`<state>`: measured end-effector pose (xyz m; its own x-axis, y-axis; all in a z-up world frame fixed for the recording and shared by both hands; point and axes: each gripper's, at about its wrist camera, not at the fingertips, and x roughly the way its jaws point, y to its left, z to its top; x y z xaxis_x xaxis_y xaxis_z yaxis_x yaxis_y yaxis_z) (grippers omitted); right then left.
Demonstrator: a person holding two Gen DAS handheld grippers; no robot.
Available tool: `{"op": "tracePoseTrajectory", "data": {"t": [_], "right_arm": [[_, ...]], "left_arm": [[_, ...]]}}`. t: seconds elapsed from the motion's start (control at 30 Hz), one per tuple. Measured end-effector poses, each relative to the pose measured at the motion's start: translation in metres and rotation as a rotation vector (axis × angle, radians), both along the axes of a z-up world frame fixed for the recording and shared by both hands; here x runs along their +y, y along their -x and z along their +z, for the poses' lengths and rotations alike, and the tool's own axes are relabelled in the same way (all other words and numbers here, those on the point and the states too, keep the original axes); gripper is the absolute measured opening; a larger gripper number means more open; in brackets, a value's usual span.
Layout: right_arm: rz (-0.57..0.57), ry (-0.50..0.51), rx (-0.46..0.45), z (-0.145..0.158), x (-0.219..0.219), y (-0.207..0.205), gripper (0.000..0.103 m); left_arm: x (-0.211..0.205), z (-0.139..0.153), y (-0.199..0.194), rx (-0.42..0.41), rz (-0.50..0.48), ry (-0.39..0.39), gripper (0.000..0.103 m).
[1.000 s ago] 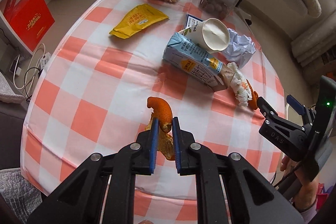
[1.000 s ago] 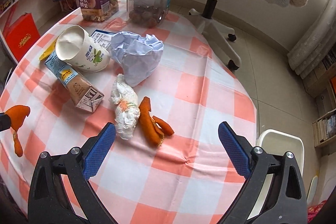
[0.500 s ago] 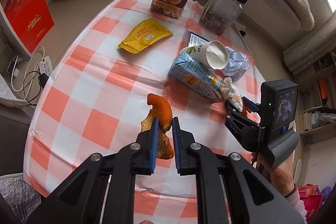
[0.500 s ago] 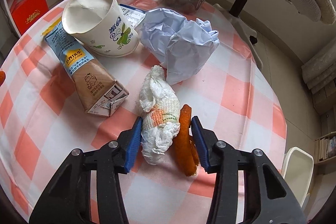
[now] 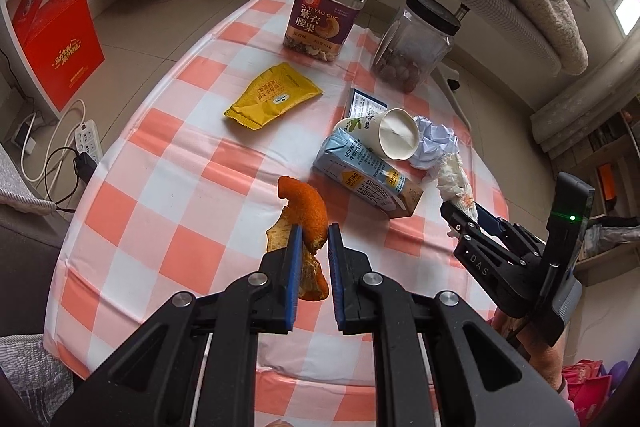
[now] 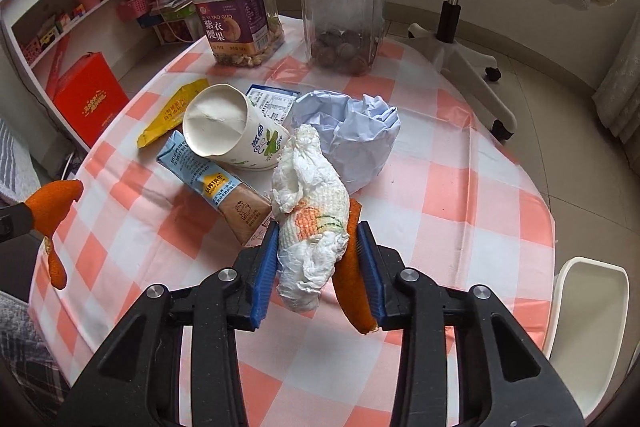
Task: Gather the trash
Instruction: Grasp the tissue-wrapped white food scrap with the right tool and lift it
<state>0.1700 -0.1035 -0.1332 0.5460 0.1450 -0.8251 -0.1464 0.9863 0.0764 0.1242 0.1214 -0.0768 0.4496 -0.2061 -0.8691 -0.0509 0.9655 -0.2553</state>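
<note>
Nearest to me, my left gripper (image 5: 311,233) is clamped narrowly on a curl of orange peel (image 5: 306,213), held clear above the checked tablecloth (image 5: 132,211). My right gripper (image 6: 318,251) has its jaws closed in on a crumpled tissue (image 6: 310,211) together with a second strip of orange peel (image 6: 352,267); both blue pads press on the bundle, which looks lifted off the cloth.

So I judge two pickups made and nothing yet binned. Still lying on the table beyond: the milk carton (image 5: 366,179), the tipped paper cup (image 5: 390,139) resting on it, the ball of crumpled paper (image 6: 356,137) just behind, a small blue-edged printed card (image 5: 366,103) and, further off, the yellow snack wrapper (image 5: 272,95). The two jars (image 5: 330,11) at the far edge look like keepers, not trash. A white bin (image 6: 592,307) stands beside the table on my right.

Against a second ago: my right jaws, then wide over the tissue and peel lying on the cloth, have just been closing and now grip them. My left hold is unchanged, a little higher.
</note>
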Motion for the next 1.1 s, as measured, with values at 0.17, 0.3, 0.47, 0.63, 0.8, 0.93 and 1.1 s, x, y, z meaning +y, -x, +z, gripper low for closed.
{"op": "tracePoseTrajectory", "data": {"t": [0.17,0.3,0.47,0.63,0.8,0.93,1.1], "right_arm": [[0.004,-0.065,-0.026,0.020,-0.006,0.011,0.036],[0.004,-0.072,-0.063,0.034,-0.011,0.023,0.036],[-0.001,-0.140,-0.071,0.048,-0.023,0.033,0.036],[-0.002,-0.155,-0.099,0.059,-0.034,0.045,0.036],[-0.006,-0.124,-0.055,0.043,-0.037,0.045,0.037],[0.023,-0.054,0.025,0.012,-0.030,0.042,0.037],[0.110,0.059,0.081,-0.023,-0.013,0.049,0.054]], "left_arm": [[-0.005,0.001,0.001,-0.006,-0.006,0.001,0.014],[-0.010,0.003,0.001,-0.015,-0.008,0.006,0.014],[-0.019,0.006,0.001,-0.027,-0.020,0.014,0.013],[-0.030,0.006,0.000,-0.033,-0.034,0.014,0.013],[-0.038,0.000,-0.002,-0.022,-0.037,-0.013,0.013],[-0.035,-0.007,-0.001,-0.005,-0.035,-0.031,0.013],[-0.025,-0.008,0.000,0.002,-0.024,-0.032,0.013]]}}
